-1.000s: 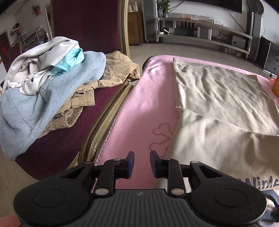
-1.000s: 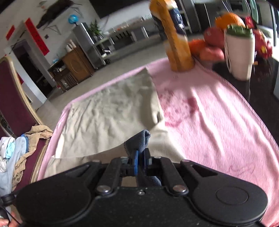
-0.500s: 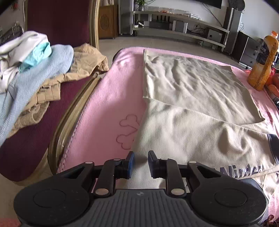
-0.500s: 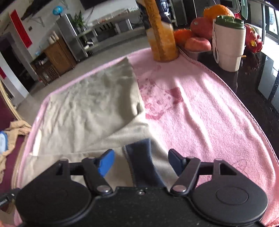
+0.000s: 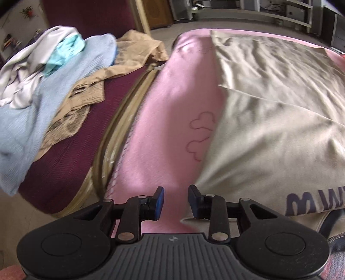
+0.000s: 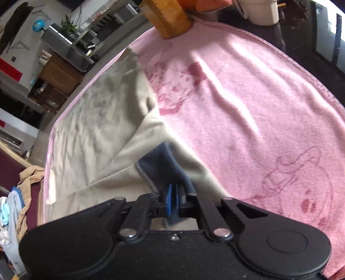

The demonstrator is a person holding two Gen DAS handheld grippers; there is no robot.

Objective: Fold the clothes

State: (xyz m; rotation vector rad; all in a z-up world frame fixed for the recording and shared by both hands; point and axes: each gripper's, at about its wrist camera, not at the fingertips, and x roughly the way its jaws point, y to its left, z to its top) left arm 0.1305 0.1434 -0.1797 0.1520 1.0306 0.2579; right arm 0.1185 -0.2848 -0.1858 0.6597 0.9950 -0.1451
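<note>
A pink blanket covers the table here, printed with bone outlines and cartoon figures, and a living room with shelving and a wooden cabinet runs along behind it. Spread flat on that blanket is the beige T-shirt, already doubled over itself, its left edge lying well in from the blanket's left edge, purple lettering showing near the front edge. Down at that front edge, the left gripper hangs over bare pink blanket with a clear gap between its blue pads, nothing in there, the shirt's corner just beside its right finger. Over on the other side, the right gripper is closing, jaws nearly together, and the shirt's navy collar is pinched right between the pads, bunched up ahead of them. An orange bottle stands at the blanket's far edge, with a white cup beyond it on dark tabletop. Off the table's left side, a maroon chair carries a heap of clothes: pale blue knit, tan, white, a flash of turquoise.
</note>
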